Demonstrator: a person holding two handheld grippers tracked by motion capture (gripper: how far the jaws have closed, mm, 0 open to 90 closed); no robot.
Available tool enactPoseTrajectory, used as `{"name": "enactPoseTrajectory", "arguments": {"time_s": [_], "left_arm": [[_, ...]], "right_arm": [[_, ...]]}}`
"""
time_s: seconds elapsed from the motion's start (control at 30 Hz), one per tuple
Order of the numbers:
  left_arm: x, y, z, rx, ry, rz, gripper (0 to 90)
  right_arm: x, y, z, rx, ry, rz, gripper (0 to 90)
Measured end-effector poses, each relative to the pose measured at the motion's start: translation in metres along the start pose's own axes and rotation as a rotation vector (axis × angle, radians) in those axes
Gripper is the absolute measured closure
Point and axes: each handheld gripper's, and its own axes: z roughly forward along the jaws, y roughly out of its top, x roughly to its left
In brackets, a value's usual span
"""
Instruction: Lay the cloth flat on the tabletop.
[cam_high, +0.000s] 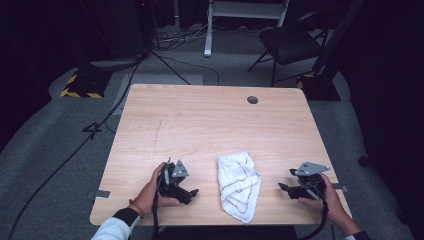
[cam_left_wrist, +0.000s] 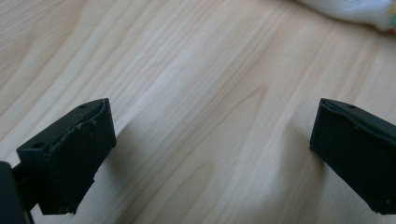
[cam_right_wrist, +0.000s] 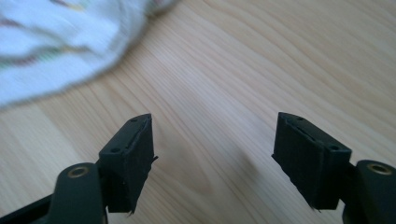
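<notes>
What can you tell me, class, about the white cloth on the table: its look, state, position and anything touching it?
The white cloth looks like soft, woven towelling with thin reddish stripes. It lies crumpled and loosely folded, not spread flat, on the wooden table near its front edge, between the left gripper and the right gripper. Its narrow end points towards the person. Only the tabletop touches it; both grippers sit apart from it, jaws open.

White cloth (cam_left_wrist: 348, 10) cut off by top edge in left gripper view; blurred, cropped (cam_right_wrist: 56, 42) in right gripper view; counter (cam_high: 200, 125) near edge partly hidden by forearms.
</notes>
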Motion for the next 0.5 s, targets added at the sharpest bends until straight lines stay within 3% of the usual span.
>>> {"name": "enactPoseTrajectory", "arguments": {"time_s": [0.13, 0.17, 0.27, 0.4, 0.5], "left_arm": [[-0.005, 0.009, 0.008, 0.001, -0.025, 0.023, 0.4], [-0.007, 0.012, 0.010, 0.001, -0.028, 0.027, 0.4], [-0.010, 0.019, 0.017, 0.000, -0.047, 0.046, 0.4], [-0.014, 0.029, 0.024, 0.009, -0.047, 0.047, 0.4], [-0.018, 0.035, 0.025, 0.033, -0.054, 0.056, 6.7]], "right_arm": [[0.017, 0.017, 0.008, -0.016, 0.042, -0.054, 29.1], [0.027, 0.026, 0.017, -0.020, 0.081, -0.073, 29.5], [0.034, 0.031, 0.027, -0.013, 0.098, -0.088, 29.6], [0.036, 0.033, 0.039, -0.012, 0.102, -0.090, 30.2], [0.033, 0.031, 0.042, -0.021, 0.096, -0.101, 27.2]]}}
